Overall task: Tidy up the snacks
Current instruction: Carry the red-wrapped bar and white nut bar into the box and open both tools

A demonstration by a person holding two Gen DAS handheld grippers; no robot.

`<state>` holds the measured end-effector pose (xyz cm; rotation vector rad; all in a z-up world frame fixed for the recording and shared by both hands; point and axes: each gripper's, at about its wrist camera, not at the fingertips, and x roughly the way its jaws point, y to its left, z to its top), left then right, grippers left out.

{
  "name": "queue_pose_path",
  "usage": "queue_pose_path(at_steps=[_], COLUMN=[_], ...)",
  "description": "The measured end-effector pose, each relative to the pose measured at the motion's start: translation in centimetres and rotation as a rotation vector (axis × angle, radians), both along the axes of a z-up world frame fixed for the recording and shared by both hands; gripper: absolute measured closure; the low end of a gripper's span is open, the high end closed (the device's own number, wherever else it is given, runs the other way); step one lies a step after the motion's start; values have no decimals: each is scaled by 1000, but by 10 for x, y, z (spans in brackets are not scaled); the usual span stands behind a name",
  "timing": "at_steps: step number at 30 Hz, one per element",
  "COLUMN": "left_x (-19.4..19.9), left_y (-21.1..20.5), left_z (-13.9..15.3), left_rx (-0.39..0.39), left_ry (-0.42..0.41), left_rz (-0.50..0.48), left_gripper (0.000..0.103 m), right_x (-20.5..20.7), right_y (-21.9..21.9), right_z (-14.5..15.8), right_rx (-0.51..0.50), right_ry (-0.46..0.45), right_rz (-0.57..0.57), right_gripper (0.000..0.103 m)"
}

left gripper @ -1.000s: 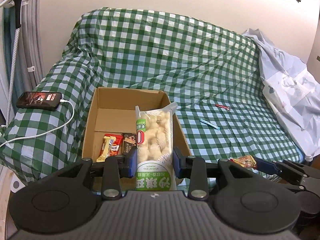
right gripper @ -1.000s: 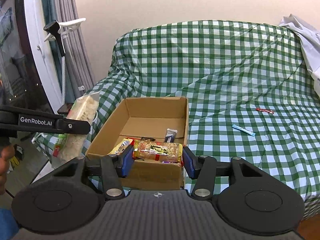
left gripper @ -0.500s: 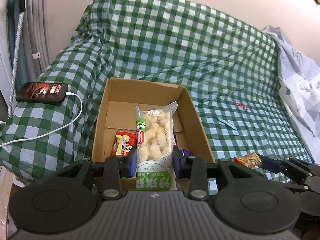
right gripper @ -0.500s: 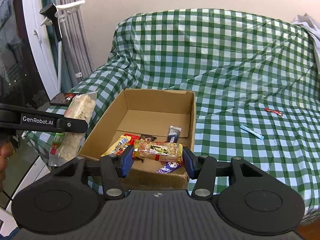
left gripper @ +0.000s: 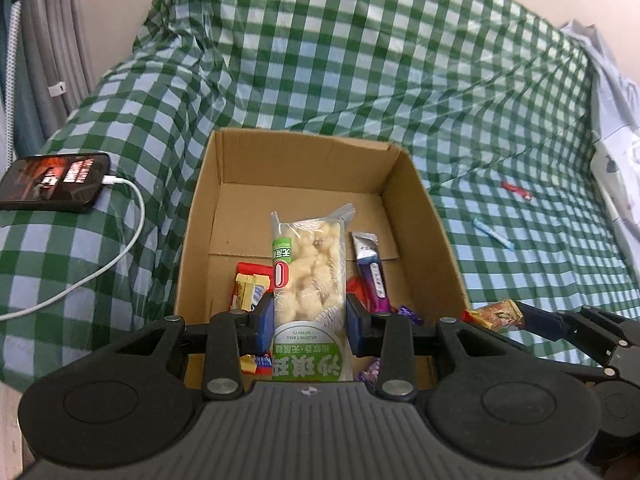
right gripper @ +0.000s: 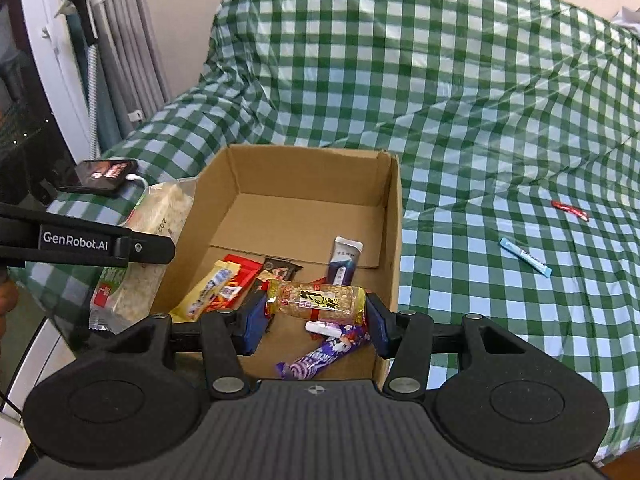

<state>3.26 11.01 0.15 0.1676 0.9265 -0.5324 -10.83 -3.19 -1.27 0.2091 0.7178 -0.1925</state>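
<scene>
Both grippers came in over the box (right gripper: pixel 394 216), left gripper (left gripper: pixel 310 314) clamping puff bag (left gripper: pixel 308 276), right gripper (right gripper: pixel 316 318) pinching nut bar (right gripper: pixel 316 300), prob. to drop w/ other snacks.

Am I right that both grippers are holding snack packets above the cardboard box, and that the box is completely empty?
Not quite: the cardboard box is not empty. The right wrist view shows several wrapped snacks lying inside. Both grippers do hold packets above it.
</scene>
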Motion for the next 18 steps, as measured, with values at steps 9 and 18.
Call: queue_pose_path(at_steps=[9,18], left_x=[46,68], left_y=[-29,-51], left_z=[-41,-66], left_rx=[74,134], left_ry=[55,68], left_rz=[2,-18], left_gripper=[64,56], right_x=[52,87], right_y=[-20,-41], right_z=[-35,-59], right_rx=[25,41], right_ry=[61,94], right_rz=[3,6], right_gripper=[50,45])
